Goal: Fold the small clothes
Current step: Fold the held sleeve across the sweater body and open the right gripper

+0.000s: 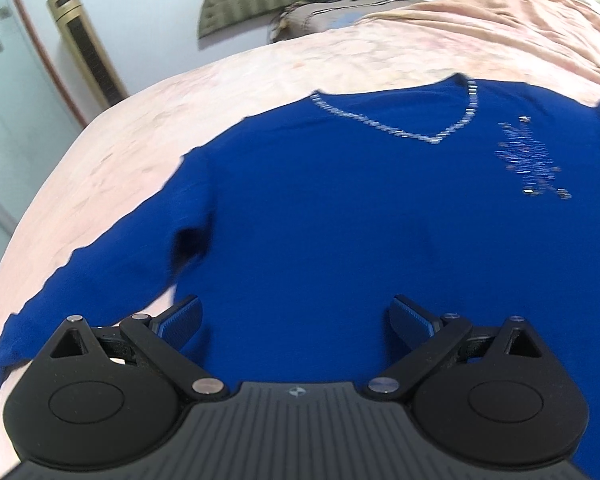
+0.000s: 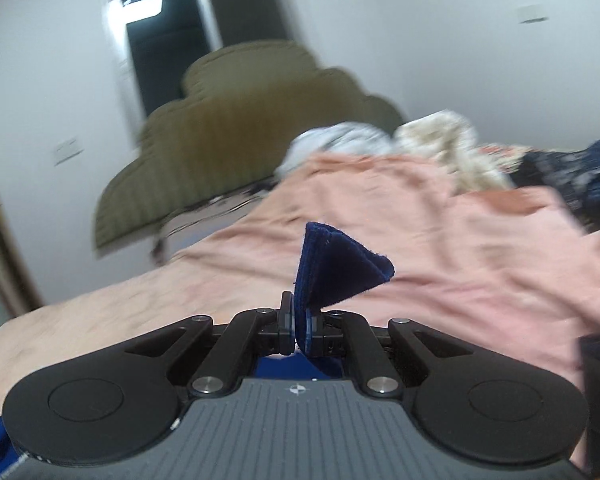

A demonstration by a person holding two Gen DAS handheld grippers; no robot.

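A royal blue V-neck sweater (image 1: pixel 340 200) with a silver-trimmed collar and a sparkly chest motif lies front up on the peach bedspread (image 1: pixel 140 120). One long sleeve (image 1: pixel 80 280) runs out to the lower left. My left gripper (image 1: pixel 296 320) hovers over the sweater's lower body, jaws wide open with nothing between them. In the right wrist view my right gripper (image 2: pixel 300 328) is shut on a folded corner of the blue sweater fabric (image 2: pixel 340 264), which sticks up past the pads above the bed. The picture there is blurred.
An olive padded headboard (image 2: pixel 228 120) stands at the far end of the bed. Crumpled light and dark clothes (image 2: pixel 440 140) are heaped near it on the right. A gold tower fan (image 1: pixel 88 44) stands by the wall at left, next to a dark doorway (image 2: pixel 172 52).
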